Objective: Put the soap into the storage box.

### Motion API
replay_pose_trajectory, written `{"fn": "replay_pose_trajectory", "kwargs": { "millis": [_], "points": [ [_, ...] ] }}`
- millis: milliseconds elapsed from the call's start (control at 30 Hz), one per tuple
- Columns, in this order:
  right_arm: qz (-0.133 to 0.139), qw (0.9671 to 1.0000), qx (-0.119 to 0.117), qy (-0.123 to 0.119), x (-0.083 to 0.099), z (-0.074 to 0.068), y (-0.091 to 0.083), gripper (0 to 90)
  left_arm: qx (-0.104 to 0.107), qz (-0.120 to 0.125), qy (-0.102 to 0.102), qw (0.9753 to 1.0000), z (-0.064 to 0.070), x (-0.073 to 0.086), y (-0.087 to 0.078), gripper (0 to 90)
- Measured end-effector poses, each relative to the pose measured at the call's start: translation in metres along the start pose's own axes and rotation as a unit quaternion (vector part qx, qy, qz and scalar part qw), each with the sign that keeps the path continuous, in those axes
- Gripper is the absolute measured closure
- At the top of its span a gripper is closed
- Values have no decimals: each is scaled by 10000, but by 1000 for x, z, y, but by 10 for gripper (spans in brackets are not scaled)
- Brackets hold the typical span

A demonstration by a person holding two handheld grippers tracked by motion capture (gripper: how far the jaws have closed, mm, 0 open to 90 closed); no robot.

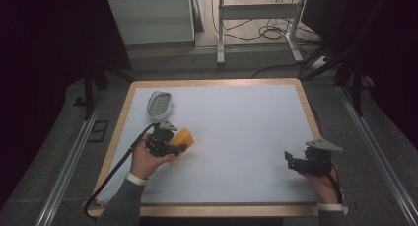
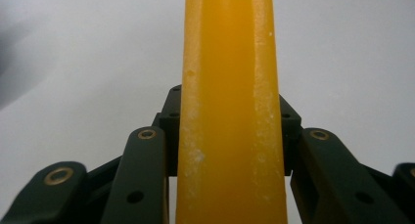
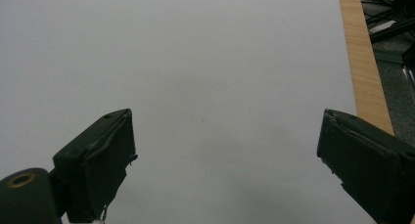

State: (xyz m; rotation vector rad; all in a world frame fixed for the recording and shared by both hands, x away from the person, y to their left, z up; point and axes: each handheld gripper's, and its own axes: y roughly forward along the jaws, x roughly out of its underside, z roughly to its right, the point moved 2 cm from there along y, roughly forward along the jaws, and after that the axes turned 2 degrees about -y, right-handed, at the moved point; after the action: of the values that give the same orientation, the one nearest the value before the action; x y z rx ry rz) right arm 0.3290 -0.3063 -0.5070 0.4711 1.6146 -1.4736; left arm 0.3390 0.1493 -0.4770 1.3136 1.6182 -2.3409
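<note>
soap bar: yellow-orange block [image 2: 230, 116] pinched edge-on in the left gripper [image 1: 170, 148], over the table's [image 1: 236, 132] left half, nearer the front edge than the back

left gripper: jaws clamped on the bar's two flat faces; grip looks centred

right gripper [image 3: 225, 160]: jaws spread wide, nothing in them, hovering by the front right corner

soap dish [image 1: 160, 103]: grey oval, near the back left corner, just beyond the bar

tip: guessing the bar goes to the dish; keep it level, lower gently, don't squeeze harder; soap's slippery
</note>
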Motion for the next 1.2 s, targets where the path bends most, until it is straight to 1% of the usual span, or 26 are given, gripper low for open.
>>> {"fn": "replay_pose_trajectory", "kwargs": {
  "millis": [67, 200, 467, 1000, 1200],
  "points": [
    [-1, 10000, 5, 14, 0, 0, 0, 73, 1, 30, -26, 10000, -1, -1, -1, 612],
    [1, 10000, 9, 15, 0, 0, 0, 73, -43, 29, -12, 10000, -3, -2, -4, 612],
    [31, 10000, 0, 24, 0, 2, -2, 73, -64, 110, -6, 9999, -4, -9, -10, 612],
    [33, 10000, 9, 39, 0, 3, -2, 73, -131, 108, -94, 9998, -17, -16, -18, 612],
    [27, 10000, 12, 41, 0, 3, -2, 74, -219, 139, -103, 9996, -21, -19, -21, 612]
  ]
}}
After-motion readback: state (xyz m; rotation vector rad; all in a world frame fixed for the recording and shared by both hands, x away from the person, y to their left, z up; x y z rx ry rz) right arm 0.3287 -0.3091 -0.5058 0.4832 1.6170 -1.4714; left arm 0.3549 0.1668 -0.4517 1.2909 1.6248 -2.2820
